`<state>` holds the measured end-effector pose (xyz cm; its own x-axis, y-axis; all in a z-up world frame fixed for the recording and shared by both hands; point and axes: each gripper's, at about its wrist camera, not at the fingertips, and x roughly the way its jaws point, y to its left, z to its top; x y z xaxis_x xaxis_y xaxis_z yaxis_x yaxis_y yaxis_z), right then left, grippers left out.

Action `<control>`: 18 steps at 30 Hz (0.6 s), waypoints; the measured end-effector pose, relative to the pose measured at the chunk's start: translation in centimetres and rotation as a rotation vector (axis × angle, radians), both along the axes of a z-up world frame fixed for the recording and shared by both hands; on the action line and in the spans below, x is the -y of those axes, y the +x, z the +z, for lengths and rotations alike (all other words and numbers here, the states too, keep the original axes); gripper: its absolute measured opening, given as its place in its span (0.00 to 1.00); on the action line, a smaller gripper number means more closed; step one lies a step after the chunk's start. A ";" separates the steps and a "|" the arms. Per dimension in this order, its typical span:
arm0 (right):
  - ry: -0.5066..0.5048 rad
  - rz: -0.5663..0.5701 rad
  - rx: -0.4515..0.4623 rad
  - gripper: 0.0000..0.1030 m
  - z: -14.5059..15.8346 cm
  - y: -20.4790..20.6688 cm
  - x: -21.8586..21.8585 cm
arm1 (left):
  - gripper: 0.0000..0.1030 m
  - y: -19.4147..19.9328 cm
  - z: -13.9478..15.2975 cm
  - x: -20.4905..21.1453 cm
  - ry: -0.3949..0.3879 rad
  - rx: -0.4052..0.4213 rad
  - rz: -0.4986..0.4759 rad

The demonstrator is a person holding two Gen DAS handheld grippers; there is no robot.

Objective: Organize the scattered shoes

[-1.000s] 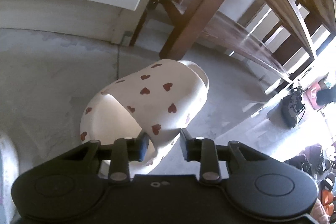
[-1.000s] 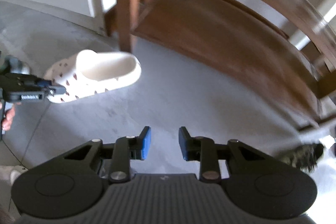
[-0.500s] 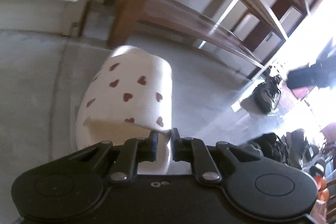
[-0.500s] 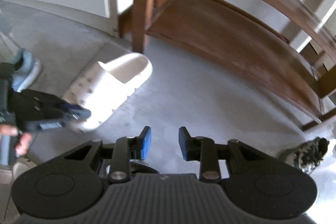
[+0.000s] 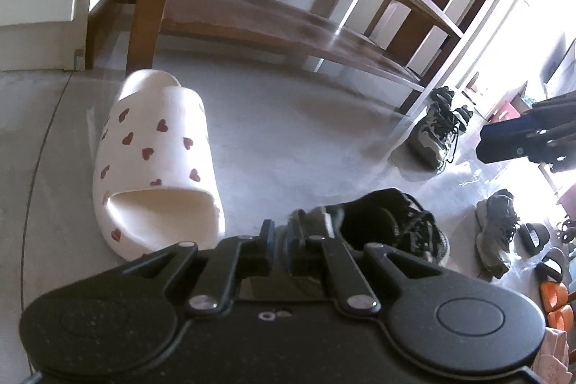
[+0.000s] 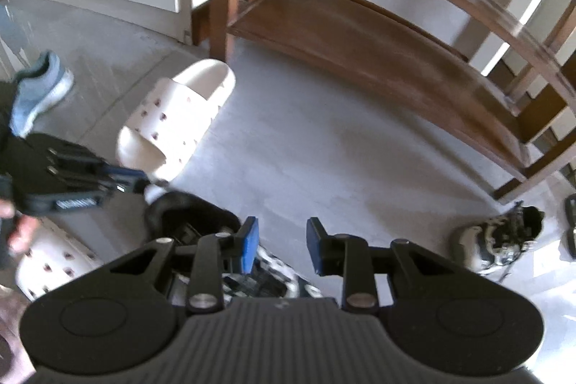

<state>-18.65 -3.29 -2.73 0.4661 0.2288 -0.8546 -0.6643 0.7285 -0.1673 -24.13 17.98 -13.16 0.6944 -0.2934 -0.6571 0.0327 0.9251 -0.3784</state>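
Here, a smooth cream foam slipper dotted with red hearts lies flat on grey concrete; left gripper pinched shut and empty, right gripper empty, jaws opening.

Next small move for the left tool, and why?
Probably open the left tool and slip it over the black sneaker's heel rim. Its jaws stand shut right at that heel, and the heart slide already lies on the floor by the rack.
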 end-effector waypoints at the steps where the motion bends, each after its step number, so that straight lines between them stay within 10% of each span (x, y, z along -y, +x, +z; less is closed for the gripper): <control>1: -0.001 -0.003 0.001 0.38 0.8 -1.7 -0.9 | 0.13 -0.4 0.3 0.1 -0.010 -0.001 0.003; 18: 0.014 0.005 -0.019 0.46 7.8 -13.0 -4.4 | 0.29 2.0 1.3 5.6 0.169 -0.111 0.000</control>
<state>-31.63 1.11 5.10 0.4490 0.2429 -0.8599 -0.6706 0.7276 -0.1446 -22.12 12.39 -11.81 0.6148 -0.1724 -0.7696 -0.0008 0.9757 -0.2193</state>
